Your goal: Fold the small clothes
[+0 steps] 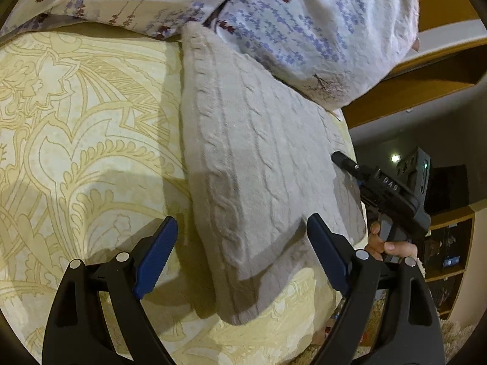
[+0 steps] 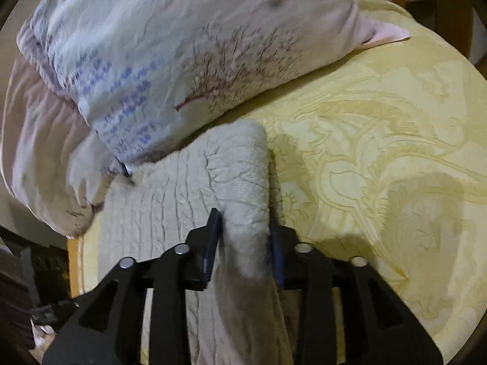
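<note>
The cable-knit sweater (image 1: 258, 158) lies folded on the bed (image 1: 85, 127), near the pillow (image 1: 304, 24). The right gripper (image 2: 243, 243) straddles its doubled edge, grip uncertain; the left gripper (image 1: 243, 243) hovers released.

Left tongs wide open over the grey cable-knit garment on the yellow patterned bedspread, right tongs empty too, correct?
Not quite. The right tongs are not empty: the right wrist view shows a fold of the grey cable-knit garment between the blue pads. The left tongs are wide open over it on the yellow patterned bedspread, as stated.
</note>
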Demonstrator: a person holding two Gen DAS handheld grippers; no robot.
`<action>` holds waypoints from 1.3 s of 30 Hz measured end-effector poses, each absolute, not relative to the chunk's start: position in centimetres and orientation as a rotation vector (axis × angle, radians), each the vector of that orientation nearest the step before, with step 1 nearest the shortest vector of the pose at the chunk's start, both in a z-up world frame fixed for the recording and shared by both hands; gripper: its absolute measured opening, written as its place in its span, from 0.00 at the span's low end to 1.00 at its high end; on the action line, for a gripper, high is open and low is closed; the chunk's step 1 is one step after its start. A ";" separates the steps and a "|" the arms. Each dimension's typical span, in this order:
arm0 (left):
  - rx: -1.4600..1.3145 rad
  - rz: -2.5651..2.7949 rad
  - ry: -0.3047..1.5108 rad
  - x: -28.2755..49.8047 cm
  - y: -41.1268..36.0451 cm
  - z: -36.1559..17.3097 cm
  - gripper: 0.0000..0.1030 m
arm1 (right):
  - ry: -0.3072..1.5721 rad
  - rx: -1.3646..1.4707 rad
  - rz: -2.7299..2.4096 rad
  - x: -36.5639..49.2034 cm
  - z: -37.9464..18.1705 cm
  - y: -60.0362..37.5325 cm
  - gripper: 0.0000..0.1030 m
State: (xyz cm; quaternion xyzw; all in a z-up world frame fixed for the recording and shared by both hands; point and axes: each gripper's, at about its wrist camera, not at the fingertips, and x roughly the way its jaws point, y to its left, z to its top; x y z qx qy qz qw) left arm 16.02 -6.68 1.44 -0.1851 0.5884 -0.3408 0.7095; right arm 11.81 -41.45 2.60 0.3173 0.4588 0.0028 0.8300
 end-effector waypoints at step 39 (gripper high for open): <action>-0.436 -0.756 1.260 16.6 -6.4 2.2 0.85 | 0.880 0.788 -0.005 4.2 3.3 -45.1 0.47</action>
